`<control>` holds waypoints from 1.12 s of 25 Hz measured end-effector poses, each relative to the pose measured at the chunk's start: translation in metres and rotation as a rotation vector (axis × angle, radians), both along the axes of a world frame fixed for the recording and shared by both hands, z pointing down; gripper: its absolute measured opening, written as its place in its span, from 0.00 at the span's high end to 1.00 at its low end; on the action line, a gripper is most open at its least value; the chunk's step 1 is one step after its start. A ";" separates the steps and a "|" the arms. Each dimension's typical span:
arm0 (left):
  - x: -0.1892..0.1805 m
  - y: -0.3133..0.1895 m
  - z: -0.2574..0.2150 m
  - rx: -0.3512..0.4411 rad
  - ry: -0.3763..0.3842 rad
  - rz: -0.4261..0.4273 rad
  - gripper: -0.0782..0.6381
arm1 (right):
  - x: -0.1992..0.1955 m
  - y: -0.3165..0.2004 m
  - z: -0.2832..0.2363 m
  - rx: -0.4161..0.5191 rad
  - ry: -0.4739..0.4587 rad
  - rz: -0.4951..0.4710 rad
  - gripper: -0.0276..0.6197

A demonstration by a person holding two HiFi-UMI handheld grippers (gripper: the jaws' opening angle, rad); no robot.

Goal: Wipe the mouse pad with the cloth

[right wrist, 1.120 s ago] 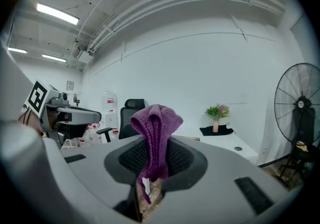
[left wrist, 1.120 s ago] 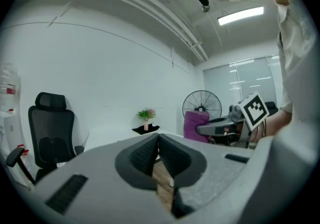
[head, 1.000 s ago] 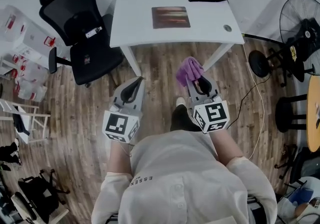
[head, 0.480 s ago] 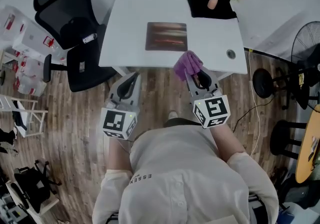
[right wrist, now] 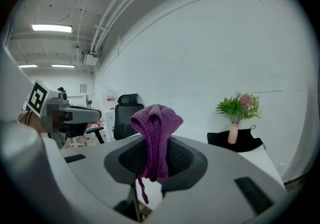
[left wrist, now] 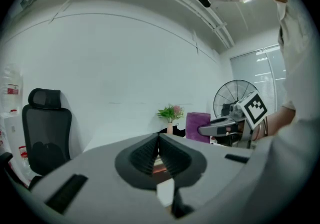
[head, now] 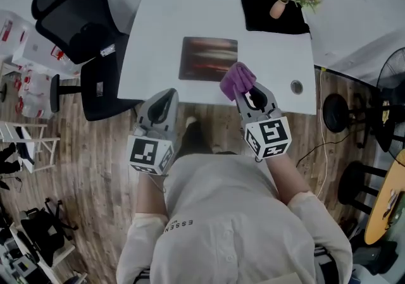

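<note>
Right gripper (head: 245,92) was clamped shut on a purple knitted cloth (head: 236,80). The cloth was bunched and stuck up above the jaws, with a loose strand hanging down between them in the right gripper view (right wrist: 156,133). From the head view the cloth sat over the near right corner of the mouse pad (head: 204,56); couldn't tell if it touched the pad. The dark mouse pad lay flat mid white tabletop (head: 158,23).

Left gripper (head: 166,100) had its jaws closed together with nothing between them, at the tabletop's near edge, left of the pad.

A vase with a plant (head: 279,6) stood on a black mat (head: 262,22) at the far right corner. A black office chair (head: 73,20) stood left of the tabletop.
</note>
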State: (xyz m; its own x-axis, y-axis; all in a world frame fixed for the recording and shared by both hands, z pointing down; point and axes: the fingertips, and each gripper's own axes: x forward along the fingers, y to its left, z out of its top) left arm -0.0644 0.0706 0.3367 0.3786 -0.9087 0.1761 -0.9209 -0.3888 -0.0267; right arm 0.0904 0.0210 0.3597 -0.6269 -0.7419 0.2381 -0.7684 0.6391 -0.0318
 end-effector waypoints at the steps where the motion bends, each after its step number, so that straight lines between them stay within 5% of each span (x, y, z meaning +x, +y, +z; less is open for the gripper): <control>1: -0.003 -0.012 0.001 0.001 -0.003 0.008 0.89 | -0.004 -0.010 0.002 -0.004 0.002 0.002 0.82; 13: -0.049 -0.159 0.021 -0.012 -0.001 0.142 0.89 | -0.072 -0.132 0.040 -0.145 0.083 0.001 0.82; 28: -0.109 -0.233 0.078 -0.094 0.003 0.221 0.89 | -0.176 -0.198 0.153 -0.486 0.267 -0.145 0.82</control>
State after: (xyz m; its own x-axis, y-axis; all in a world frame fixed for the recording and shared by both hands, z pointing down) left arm -0.1733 -0.1623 0.4145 0.5671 -0.7833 0.2546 -0.8132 -0.5816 0.0217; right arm -0.0857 -0.1774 0.5130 -0.5855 -0.4181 0.6946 -0.6955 0.6993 -0.1653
